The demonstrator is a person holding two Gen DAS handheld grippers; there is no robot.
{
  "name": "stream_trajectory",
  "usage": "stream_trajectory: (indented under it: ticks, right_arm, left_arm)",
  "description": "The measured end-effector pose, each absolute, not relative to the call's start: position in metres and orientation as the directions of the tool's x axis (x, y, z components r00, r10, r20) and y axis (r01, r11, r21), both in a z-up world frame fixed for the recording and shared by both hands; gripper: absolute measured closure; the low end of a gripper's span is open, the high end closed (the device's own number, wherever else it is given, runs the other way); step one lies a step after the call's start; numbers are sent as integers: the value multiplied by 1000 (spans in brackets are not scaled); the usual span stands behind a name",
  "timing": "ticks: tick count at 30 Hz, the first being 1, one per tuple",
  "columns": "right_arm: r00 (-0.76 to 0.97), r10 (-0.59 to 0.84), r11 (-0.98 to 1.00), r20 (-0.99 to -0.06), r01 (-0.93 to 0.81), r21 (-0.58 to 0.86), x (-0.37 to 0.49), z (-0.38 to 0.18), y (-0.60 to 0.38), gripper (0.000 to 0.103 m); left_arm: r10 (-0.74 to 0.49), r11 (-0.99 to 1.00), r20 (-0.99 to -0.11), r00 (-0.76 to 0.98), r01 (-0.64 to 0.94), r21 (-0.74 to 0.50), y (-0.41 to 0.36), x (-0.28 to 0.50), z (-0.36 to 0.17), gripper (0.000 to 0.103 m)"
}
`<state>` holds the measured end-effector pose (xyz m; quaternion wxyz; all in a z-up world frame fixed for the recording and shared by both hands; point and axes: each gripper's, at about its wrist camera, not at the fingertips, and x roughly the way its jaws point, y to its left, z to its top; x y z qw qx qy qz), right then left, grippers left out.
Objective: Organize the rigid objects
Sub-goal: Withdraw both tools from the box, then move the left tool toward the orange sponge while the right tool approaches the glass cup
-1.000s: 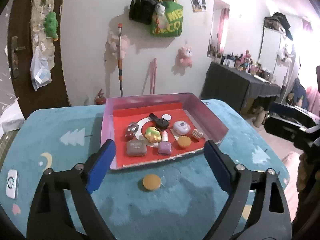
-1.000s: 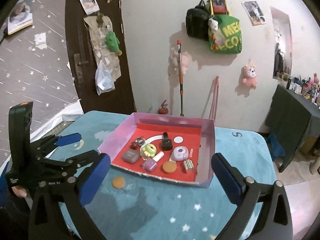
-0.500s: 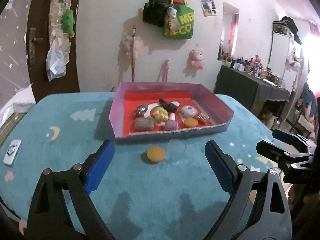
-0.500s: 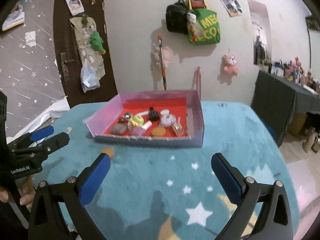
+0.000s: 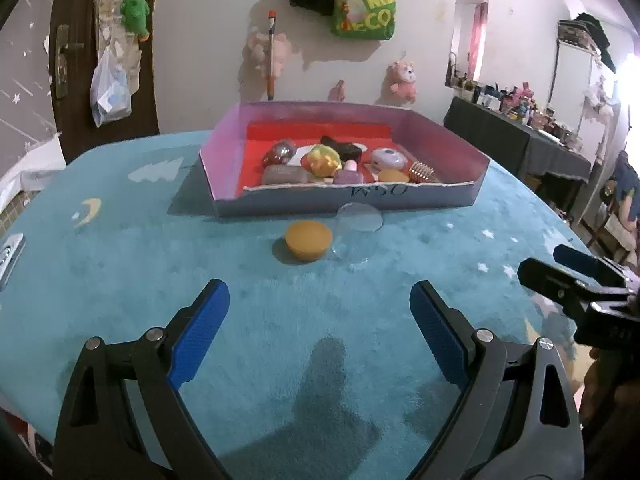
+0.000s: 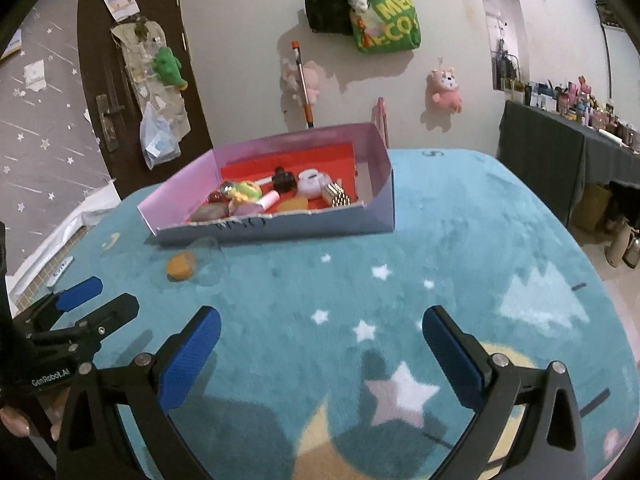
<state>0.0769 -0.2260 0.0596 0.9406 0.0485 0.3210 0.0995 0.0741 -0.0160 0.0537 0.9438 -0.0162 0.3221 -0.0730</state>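
Your left hand-held gripper (image 5: pixel 320 312) hangs spread wide, nothing between its blue pads, over the teal plush worktop (image 5: pixel 120 272). Your right hand-held gripper (image 6: pixel 320 340) is likewise released, above a printed white star (image 6: pixel 402 394). Ahead on the worktop: an orange disc (image 5: pixel 309 239) touching a clear lid (image 5: pixel 356 232), both just before the pink box (image 5: pixel 440 196). Box holds small items on its red floor. Beyond: dark door (image 6: pixel 120 60), green bag (image 6: pixel 386 20) on the pale wall.

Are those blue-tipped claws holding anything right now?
No. The left gripper and right gripper both stand open and empty above the teal table cover, short of the orange disc.
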Motion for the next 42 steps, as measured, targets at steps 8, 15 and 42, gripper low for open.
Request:
stream_trajectory:
  ticks: [8,15,42]
  right_arm:
    - [757,209,978,-620,-148,149,81,44,-225,0]
    - [746,200,980,-635,-141,142,82,38,-224,0]
    - [721,143,989,-678,-129,72,88,32,-212,0]
  left_arm:
    - [-144,989,-630,763,126,-75,-20,78,44,10]
    - [-135,991,-654,744,115,-73,-20,80,37,10]
    - [-127,992,-669,732,108,-70,-18,82,33,10]
